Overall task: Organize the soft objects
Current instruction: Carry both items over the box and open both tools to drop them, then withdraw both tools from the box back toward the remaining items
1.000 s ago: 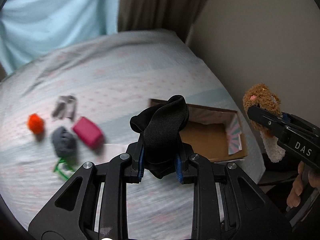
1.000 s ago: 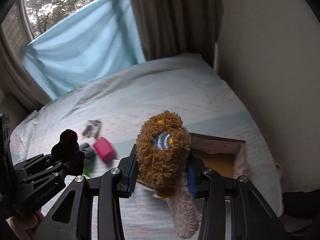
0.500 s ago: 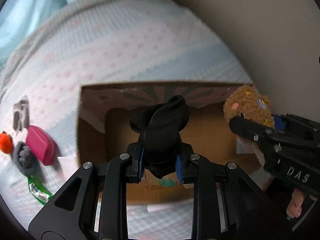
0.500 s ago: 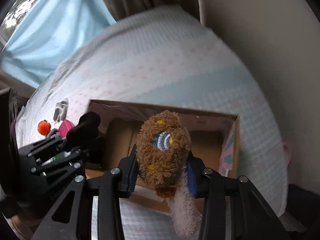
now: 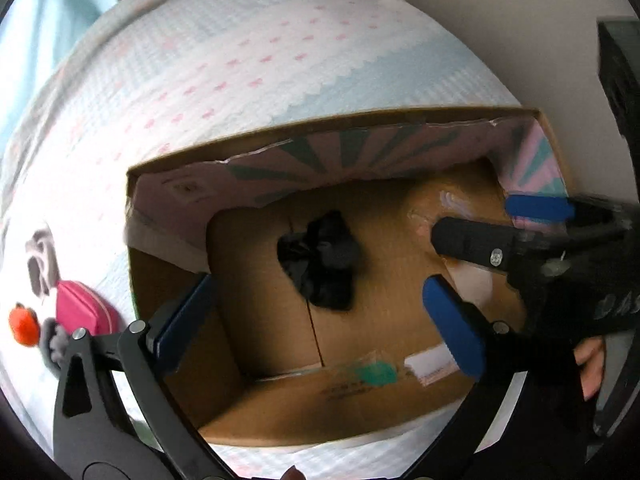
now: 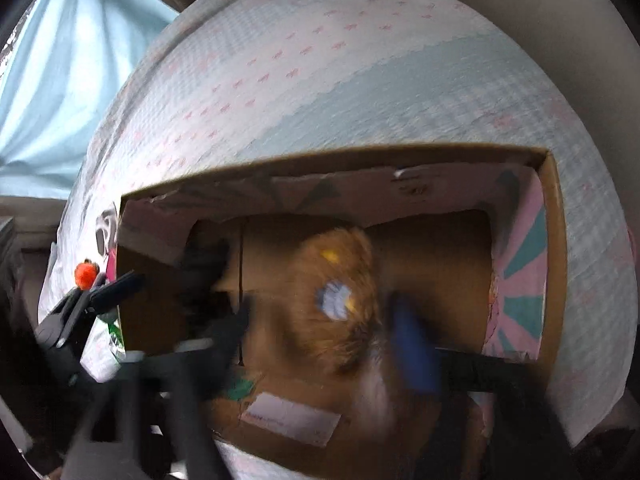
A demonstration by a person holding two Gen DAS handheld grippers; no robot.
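Observation:
An open cardboard box (image 5: 360,404) lies on the bed. A black sock (image 5: 320,260) lies loose on the box floor, below my left gripper (image 5: 320,324), whose jaws stand wide open and empty over the box. My right gripper (image 6: 320,328) also stands open over the box; it shows at the right of the left wrist view (image 5: 472,228). A brown plush toy (image 6: 336,300) is blurred between and beyond its fingers, inside the box (image 6: 552,280), no longer pinched.
On the bedspread (image 5: 240,60) left of the box lie a pink pouch (image 5: 80,312), an orange pom-pom (image 5: 24,324), a grey soft item (image 5: 56,344) and a grey-white item (image 5: 40,264). A wall runs along the right. A blue curtain (image 6: 60,80) hangs at the far left.
Both grippers have opened over the box. The black sock dropped from the left gripper onto the box floor. The plush toy left the right gripper's grip and is falling into the box.

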